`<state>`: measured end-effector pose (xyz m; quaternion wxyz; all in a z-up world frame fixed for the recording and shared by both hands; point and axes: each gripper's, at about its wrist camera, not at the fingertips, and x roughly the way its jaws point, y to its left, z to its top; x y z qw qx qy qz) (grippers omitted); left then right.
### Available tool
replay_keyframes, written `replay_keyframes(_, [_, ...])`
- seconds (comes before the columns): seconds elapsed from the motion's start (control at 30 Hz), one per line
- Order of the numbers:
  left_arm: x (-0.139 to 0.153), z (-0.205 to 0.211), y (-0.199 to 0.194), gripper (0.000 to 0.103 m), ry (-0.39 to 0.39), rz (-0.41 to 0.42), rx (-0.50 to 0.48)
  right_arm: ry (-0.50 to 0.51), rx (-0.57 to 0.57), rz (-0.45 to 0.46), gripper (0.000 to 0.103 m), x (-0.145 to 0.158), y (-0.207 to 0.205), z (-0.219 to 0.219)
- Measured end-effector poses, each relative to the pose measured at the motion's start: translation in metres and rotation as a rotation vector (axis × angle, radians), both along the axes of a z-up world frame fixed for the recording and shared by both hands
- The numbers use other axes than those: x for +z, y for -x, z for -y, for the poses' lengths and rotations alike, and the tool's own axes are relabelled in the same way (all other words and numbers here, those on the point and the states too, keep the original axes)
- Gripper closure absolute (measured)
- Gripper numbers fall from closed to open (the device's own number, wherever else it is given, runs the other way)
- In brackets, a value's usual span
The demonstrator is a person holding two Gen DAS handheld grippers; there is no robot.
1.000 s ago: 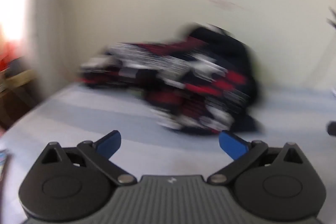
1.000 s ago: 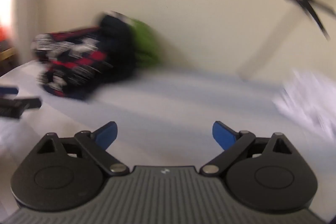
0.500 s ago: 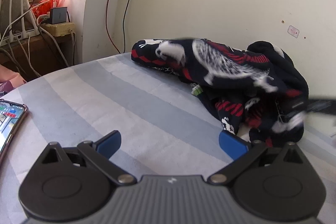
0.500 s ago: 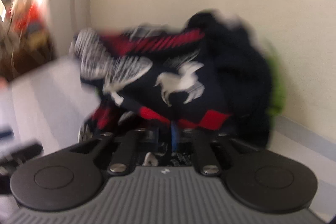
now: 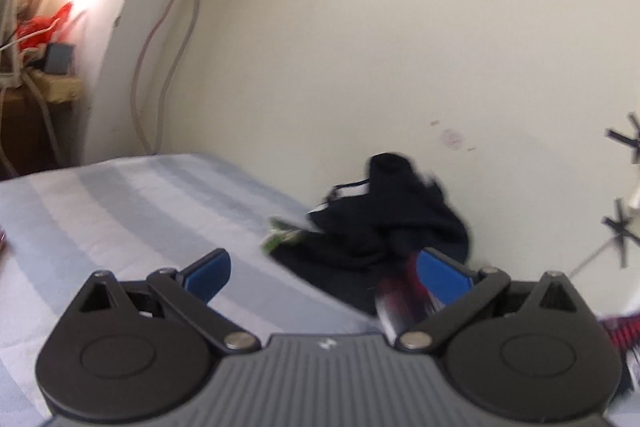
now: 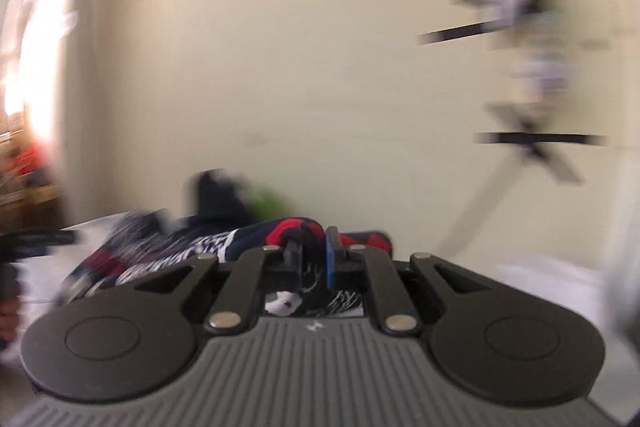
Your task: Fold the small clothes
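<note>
My right gripper (image 6: 314, 247) is shut on a navy, red and white patterned garment (image 6: 256, 239), which bunches up between and under its pads and trails off to the left. In the left wrist view a blurred stretch of the same patterned garment (image 5: 400, 291) runs past the right finger. My left gripper (image 5: 324, 267) is open with nothing pinched in it. Ahead of it, against the wall, lies a dark navy pile of clothes (image 5: 384, 227) with a green piece (image 5: 280, 237) at its left edge.
A blue and white striped sheet (image 5: 120, 211) covers the bed, which ends at the cream wall (image 5: 360, 47). Cables (image 5: 160, 67) hang down the wall at the left, beside a cluttered shelf (image 5: 52, 79). Something white (image 6: 552, 275) lies at the right.
My right gripper has shut on the patterned garment and pulled it up and away from the pile. The pile in the left view now shows only dark and green clothes. Both views have swung.
</note>
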<state>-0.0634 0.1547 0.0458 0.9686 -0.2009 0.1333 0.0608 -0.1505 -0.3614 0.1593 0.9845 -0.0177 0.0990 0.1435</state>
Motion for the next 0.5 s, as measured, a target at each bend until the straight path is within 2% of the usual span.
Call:
replay_keyframes(0.07, [0.010,0.005,-0.004,0.000,-0.029,-0.012,-0.047,-0.009,-0.082,-0.008,0.089,0.000,0.018,0.037])
replay_keyframes(0.13, [0.019,0.018,-0.009,0.000,-0.074,-0.016,-0.114,0.034,-0.110,-0.093,0.082,-0.002,0.020,0.064])
replay_keyframes(0.2, [0.027,0.034,-0.019,0.000,-0.134,-0.031,-0.196,0.088,-0.120,-0.282,0.044,-0.017,0.009,0.080])
replay_keyframes(0.23, [0.028,0.047,-0.024,0.000,-0.169,-0.044,-0.255,0.104,-0.108,-0.363,0.041,-0.027,0.007,0.086])
replay_keyframes(0.27, [0.028,0.058,-0.029,0.000,-0.195,-0.061,-0.313,0.103,-0.087,-0.401,0.041,-0.031,0.011,0.088])
replay_keyframes(0.33, [0.022,0.084,-0.045,0.000,-0.239,-0.109,-0.421,0.029,-0.049,-0.411,0.041,-0.029,0.015,0.101])
replay_keyframes(0.4, [0.014,0.099,-0.066,0.000,-0.253,-0.164,-0.502,-0.101,-0.003,-0.364,0.033,-0.022,0.015,0.117])
replay_keyframes(0.5, [-0.004,0.102,-0.093,0.002,-0.170,-0.260,-0.622,-0.250,0.026,-0.276,0.017,-0.020,-0.001,0.126])
